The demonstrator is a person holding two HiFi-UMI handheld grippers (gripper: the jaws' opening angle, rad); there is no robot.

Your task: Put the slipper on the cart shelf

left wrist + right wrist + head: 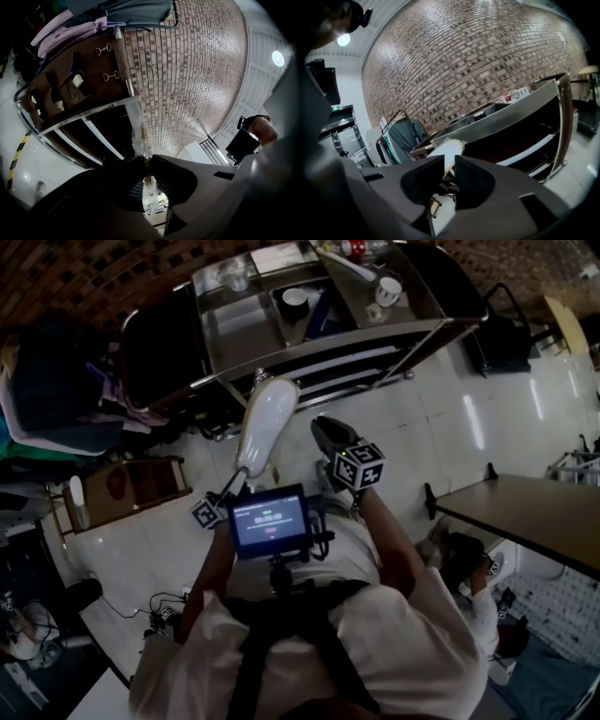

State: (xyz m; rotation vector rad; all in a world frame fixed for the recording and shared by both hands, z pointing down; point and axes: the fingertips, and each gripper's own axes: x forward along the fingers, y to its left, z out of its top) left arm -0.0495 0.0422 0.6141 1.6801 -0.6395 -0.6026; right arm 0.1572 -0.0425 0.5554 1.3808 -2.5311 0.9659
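Floor point(441, 418) of pale tiles lies open between the person and the cart point(375, 334), which stands across the top of the head view. A wooden surface point(525, 512) reaches in from the right with its corner toward the person. A low wooden stand point(141, 484) sits at the left, so the free lane runs straight ahead to the cart's front rails.

The slipper point(267, 418) is in the air over that lane, held at its near end by the left gripper point(232, 488). Its long axis runs away from the person toward the cart, leaning a little right, and its rounded far end is near the lower rails. Its pale flat side faces up to the head camera.

Only the head view shows the cart's top trays, with a white cup point(389, 292) on one. The left gripper view shows the slipper point(139, 136) edge-on in clear wrapping, a thin strip rising from the left gripper point(146, 161), whose jaws are pinched onto it. Behind it are the cart's rails point(84, 122) and a brick wall point(197, 70).

The right gripper point(326, 432) hovers just beside the slipper. In its own view the right gripper point(449, 161) has its jaws slightly apart with nothing between them. The slipper point(449, 149) shows beyond the gap, in front of the cart point(511, 115).
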